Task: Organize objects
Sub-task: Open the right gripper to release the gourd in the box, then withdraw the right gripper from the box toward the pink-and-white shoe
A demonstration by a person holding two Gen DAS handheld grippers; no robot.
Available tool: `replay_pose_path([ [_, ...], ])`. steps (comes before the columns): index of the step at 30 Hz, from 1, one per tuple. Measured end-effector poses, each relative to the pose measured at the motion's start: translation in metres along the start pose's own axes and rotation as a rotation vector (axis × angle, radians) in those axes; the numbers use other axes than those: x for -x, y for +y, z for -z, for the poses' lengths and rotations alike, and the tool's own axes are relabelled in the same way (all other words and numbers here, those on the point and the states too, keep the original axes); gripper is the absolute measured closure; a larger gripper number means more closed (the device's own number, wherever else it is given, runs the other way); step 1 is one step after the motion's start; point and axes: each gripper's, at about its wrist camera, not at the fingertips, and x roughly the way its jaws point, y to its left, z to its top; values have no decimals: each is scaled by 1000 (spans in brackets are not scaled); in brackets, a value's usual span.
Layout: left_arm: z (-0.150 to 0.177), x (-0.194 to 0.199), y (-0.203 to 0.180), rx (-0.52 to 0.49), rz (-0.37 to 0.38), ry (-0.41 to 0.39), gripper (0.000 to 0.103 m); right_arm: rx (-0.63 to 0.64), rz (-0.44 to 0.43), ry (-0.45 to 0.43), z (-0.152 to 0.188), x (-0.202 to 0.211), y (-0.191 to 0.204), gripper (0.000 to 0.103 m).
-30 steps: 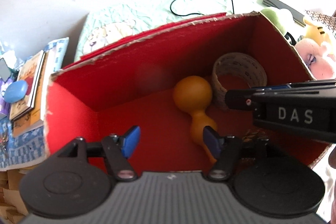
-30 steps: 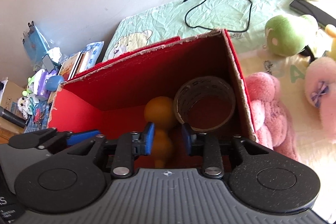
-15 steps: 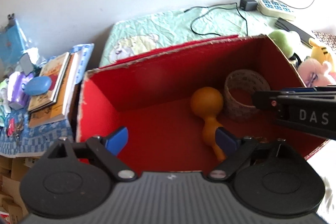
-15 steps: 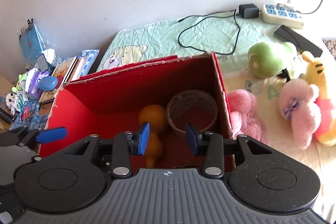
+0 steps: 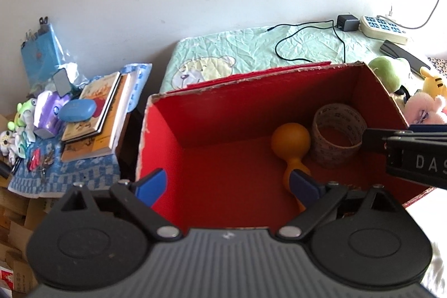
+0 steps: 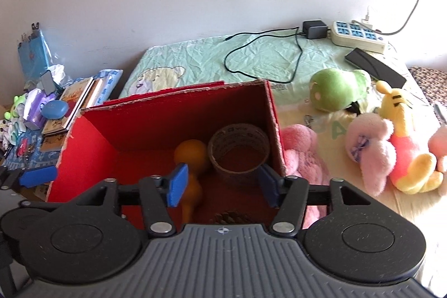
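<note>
A red-lined cardboard box (image 5: 212, 130) (image 6: 92, 141) stands on the bed. Inside it lie an orange gourd-shaped toy (image 5: 290, 144) (image 6: 191, 155) and a roll of tape (image 5: 339, 138) (image 6: 239, 151). My left gripper (image 5: 227, 186) is open and empty above the box's near edge. My right gripper (image 6: 222, 185) is open and empty above the box, over the tape roll; it also shows in the left wrist view (image 5: 410, 155). Plush toys lie to the right of the box: pink (image 6: 303, 152), green (image 6: 338, 90), pale pink (image 6: 371, 147) and yellow (image 6: 405, 136).
A green bear-print sheet (image 6: 195, 63) covers the bed. A charger with its cable (image 6: 314, 30), a power strip (image 6: 359, 37) and a black remote (image 6: 374, 67) lie at the back. Books (image 5: 97, 119) and small clutter sit on a side table at left.
Both grippers have pulled back and up from inside the box. Both sets of jaws have opened wider. The gourd toy and tape roll have stayed in the box.
</note>
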Motion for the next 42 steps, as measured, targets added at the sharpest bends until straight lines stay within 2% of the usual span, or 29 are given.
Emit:
replay_pose_path([
  [2,2,4,1,6,-9,-7,7,6,19,-10,2,4,0,37],
  [4,3,8,2,9,-13,-12,4,11,29,-18,3,8,0,36],
  [13,10,25,3,21,-40,-28,4,47,45,-31,10,19,5,33],
  [20,16,31,3,31,-56,-23,4,39,25,-23,14,24,1,33],
  [24,20,35,1,44,-41,-13,4,36,24,-28,18,29,-2,32],
  [33,27,46,-13,44,-33,-15,0,10,30,-67,24,44,-21,25],
  [42,38,54,-26,67,-31,9,0,-1,12,-49,36,52,-37,24],
])
